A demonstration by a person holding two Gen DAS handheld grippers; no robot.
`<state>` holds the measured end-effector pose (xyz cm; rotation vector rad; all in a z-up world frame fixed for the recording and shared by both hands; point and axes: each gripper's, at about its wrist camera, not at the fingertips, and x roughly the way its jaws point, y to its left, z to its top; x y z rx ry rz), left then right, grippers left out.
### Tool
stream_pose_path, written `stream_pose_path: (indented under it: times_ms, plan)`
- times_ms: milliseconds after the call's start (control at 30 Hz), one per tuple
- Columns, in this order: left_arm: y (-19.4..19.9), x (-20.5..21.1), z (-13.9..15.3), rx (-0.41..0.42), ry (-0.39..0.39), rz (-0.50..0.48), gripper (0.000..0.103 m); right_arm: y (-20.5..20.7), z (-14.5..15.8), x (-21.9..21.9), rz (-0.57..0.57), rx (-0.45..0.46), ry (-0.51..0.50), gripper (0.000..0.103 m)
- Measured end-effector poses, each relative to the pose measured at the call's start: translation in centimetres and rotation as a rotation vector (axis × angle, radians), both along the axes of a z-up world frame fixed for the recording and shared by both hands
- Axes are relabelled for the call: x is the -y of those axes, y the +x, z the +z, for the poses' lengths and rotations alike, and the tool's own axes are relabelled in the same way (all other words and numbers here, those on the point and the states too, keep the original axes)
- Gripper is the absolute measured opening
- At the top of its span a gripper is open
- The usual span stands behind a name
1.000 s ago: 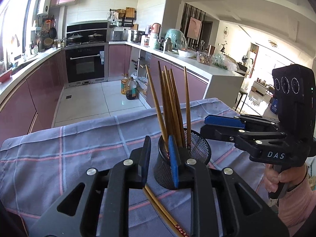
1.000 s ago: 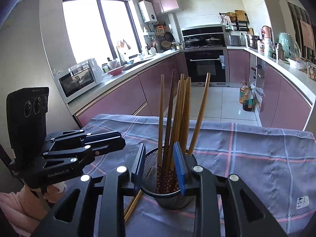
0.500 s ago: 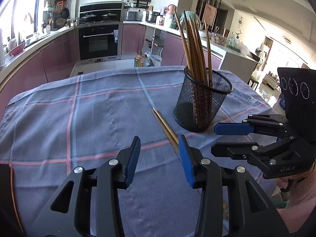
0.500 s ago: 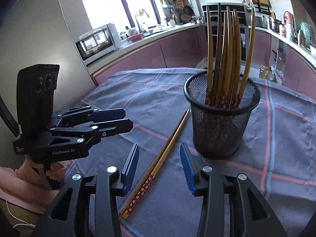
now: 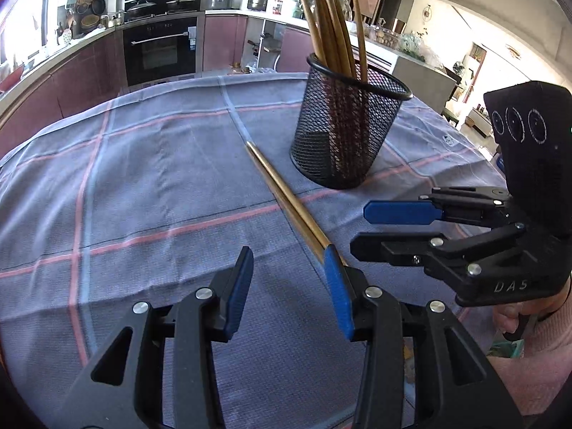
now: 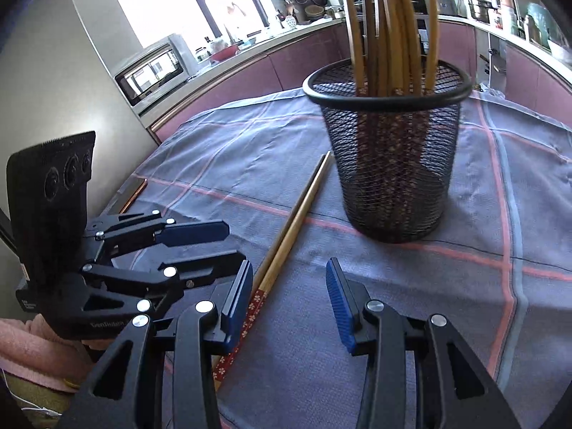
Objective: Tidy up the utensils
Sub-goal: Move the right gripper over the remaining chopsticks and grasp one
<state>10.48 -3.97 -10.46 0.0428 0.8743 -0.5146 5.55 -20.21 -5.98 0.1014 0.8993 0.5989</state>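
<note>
The grey-blue checked cloth [image 5: 150, 164] runs bare from 9 to 12 o'clock of the black wire-mesh cup [image 5: 348, 125], its far hem curving toward the cabinets. The left gripper [image 5: 287, 286] is spread wide and empty, its right pad over the butt of a pair of tan wooden chopsticks [image 5: 282, 196] lying flat, touching or not I cannot tell. The right gripper [image 6: 289, 296] gapes too, holding nothing. One cup; roughly seven chopsticks [image 6: 389, 32] upright inside.
</note>
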Motion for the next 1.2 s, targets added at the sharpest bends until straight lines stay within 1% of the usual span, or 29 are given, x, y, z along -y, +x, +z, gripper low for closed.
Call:
stream_pose_path:
  times_ms: [133, 300, 500, 633, 667, 767, 800, 933, 1200]
  plan:
    - [0.1, 1.0, -0.2, -0.008, 0.015, -0.018, 0.043, 0.1, -0.1, 0.7, -0.014, -0.003, 0.001, 0.041]
    - [0.3, 1.4, -0.6, -0.012, 0.033, -0.016, 0.042, 0.4, -0.3, 0.7, -0.013, -0.007, 0.005, 0.041]
    - [0.4, 1.3, -0.7, -0.006, 0.057, 0.011, 0.041, 0.7, -0.4, 0.1, -0.008, -0.006, -0.002, 0.041]
    - [0.6, 0.9, -0.7, -0.011, 0.045, 0.016, 0.04, 0.8, -0.4, -0.5, -0.003, -0.001, -0.014, 0.041]
    - [0.6, 0.8, -0.7, -0.011, 0.048, 0.021, 0.035, 0.8, -0.4, -0.7, -0.003, 0.002, -0.024, 0.041]
    - [0.7, 0.3, -0.7, -0.014, 0.033, 0.022, 0.032, 1.0, -0.4, -1.2, 0.001, 0.005, -0.034, 0.041]
    - [0.7, 0.3, -0.7, -0.014, 0.034, 0.026, 0.029, 1.0, -0.5, -1.4, 0.0, 0.007, -0.038, 0.041]
    - [0.9, -0.3, -0.9, -0.02, 0.016, 0.032, 0.027, 1.4, -0.5, -2.0, -0.002, 0.011, -0.055, 0.036]
    - [0.9, -0.8, -1.2, -0.027, -0.007, 0.039, 0.025, 2.1, -0.8, -3.1, 0.004, 0.025, -0.102, 0.031]
